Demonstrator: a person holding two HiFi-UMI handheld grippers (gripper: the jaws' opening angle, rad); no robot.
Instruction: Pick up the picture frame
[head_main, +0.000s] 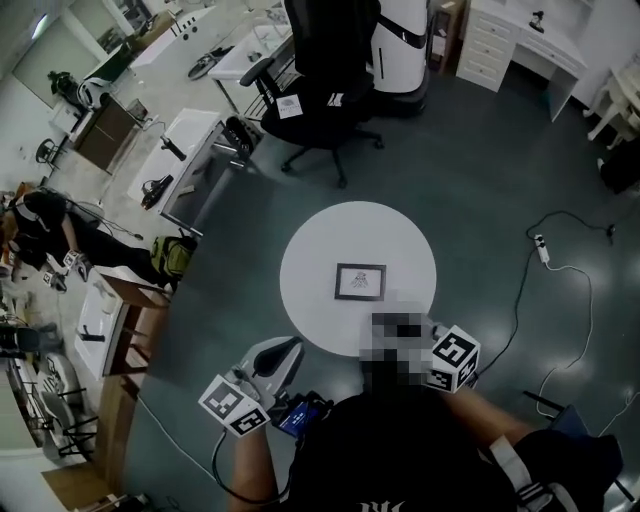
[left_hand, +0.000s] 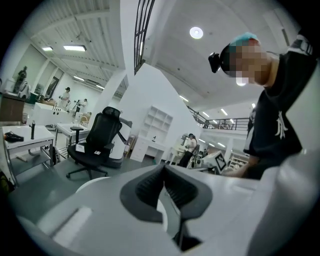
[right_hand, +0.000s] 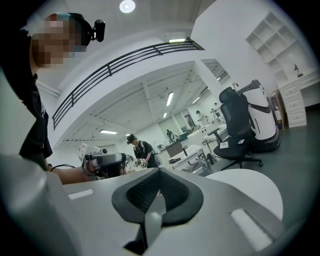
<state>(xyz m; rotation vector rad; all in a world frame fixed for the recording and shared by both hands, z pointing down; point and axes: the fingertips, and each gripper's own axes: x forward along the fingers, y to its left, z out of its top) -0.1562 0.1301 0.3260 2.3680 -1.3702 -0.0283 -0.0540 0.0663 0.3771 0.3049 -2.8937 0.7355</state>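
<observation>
Closest to the head camera is the person's black shirt (head_main: 400, 455), filling the bottom of the head view. Just beyond it, one gripper sits on each side. The left gripper (head_main: 287, 349) has its marker cube (head_main: 235, 406) at the near end, and its white nose reaches the near left rim of a round white table (head_main: 300, 262). The right gripper (right_hand: 159, 171) shows in the head view mainly as its marker cube (head_main: 453, 358) at the table's near right rim; a blurred patch covers the part ahead of it.

Both pairs of jaws are pressed together. In the left gripper view the dark pads (left_hand: 150, 187) meet at the tip with nothing held, and only a sliver of white tabletop shows below them. In the right gripper view the pads (right_hand: 142, 192) are likewise clenched on nothing.

The picture frame (head_main: 360, 282) lies flat near the middle of the table, a little toward the person, dark-edged with a pale centre. It is apart from both grippers and untouched.

Beyond the table a black office chair (head_main: 325, 85) stands on the grey floor (head_main: 480, 170), with a white machine (head_main: 402, 40) behind it. A white cable (head_main: 575, 300) trails across the floor to the right. Desks (head_main: 190, 140) line the left side, where another person (head_main: 45, 215) bends over.
</observation>
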